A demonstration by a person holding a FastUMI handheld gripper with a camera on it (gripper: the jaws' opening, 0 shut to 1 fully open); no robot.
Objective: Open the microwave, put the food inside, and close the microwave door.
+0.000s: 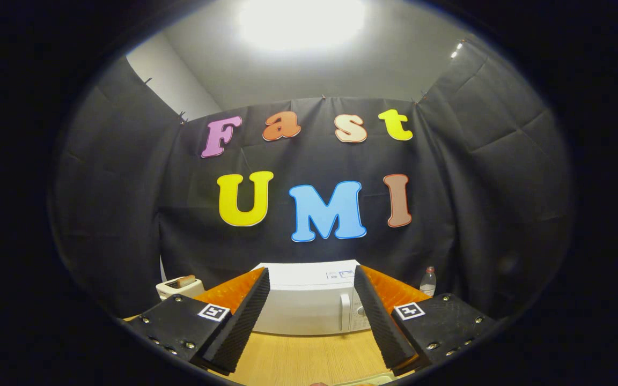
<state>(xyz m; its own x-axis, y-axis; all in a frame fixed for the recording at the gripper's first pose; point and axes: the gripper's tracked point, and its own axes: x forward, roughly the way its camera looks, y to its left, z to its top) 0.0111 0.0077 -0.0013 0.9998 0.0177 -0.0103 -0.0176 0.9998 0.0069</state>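
Pale wood-grain tabletop point(298, 359) across the near ground, smooth, running to the foot of the black cloth wall. Boxy white microwave point(309, 300) standing on it at the far side, straight ahead beyond the fingers and framed between them; door shut, upright white handle point(345, 312) near its right edge, control panel point(361, 313) partly hidden behind the right finger, small label on the flat top. Inside hidden by the shut door. Handheld gripper point(311, 316) released, held wide apart with nothing between the fingers but bare table and the microwave front. Fingers point(244, 316) long and wedge-shaped: black ribbed foam pads on the inner faces, orange ridged plastic on the outer sides, each mounted on a flat black plate with screws and a small square black-and-white marker. Small cream toaster point(179, 288) far left of the microwave, just beyond the left finger plate, with a brown slice of toast point(185, 280) lying at its top. Small clear plastic bottle point(428, 281) with a reddish cap far right of the microwave, upright against the cloth; contents too small to tell. At the very near edge between the fingers, a sliver of a pale object, too cropped to identify.
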